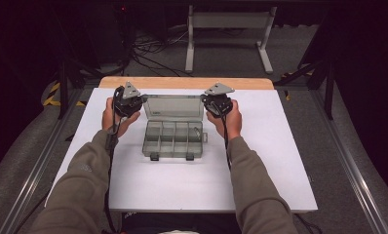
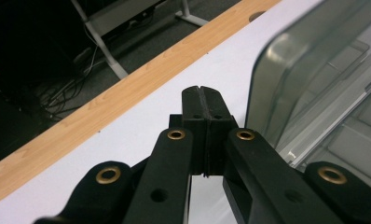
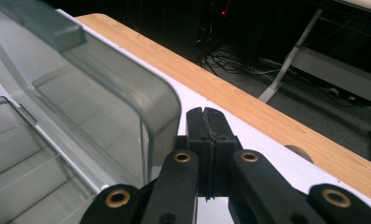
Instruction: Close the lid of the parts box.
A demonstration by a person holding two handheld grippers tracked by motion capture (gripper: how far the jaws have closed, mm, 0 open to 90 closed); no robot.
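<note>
A clear plastic box [image 1: 173, 131] with small compartments lies in the middle of the white table [image 1: 260, 175], and its lid [image 1: 174, 106] stands open at the far side. The left gripper [image 1: 128, 101] and the right gripper [image 1: 217, 101] hover at the two far corners of the lid, one on each side. Both have their jaws pressed fully together, with nothing between them.

I think the step here is to bring the lid down. For this the closed tips are good enough as pushers: each should go behind the top edge of the lid and press evenly toward the person, so that the lid does not twist on its hinge. The box is light and may slide on the smooth table, so a slow push is better.

In the left gripper view the lid [image 2: 309, 79] is just beside the left gripper [image 2: 203, 93]; in the right gripper view it [image 3: 109, 88] is also just beside the right gripper [image 3: 204, 114].

One compartment at the right holds a small thing [image 1: 196, 130], which I cannot identify. The two latches [image 1: 154, 157] at the near edge are open. Behind the table there is a wooden strip [image 1: 182, 82], and on the floor many cables [image 1: 153, 48] and a metal stand [image 1: 228, 29], well apart from the work.
</note>
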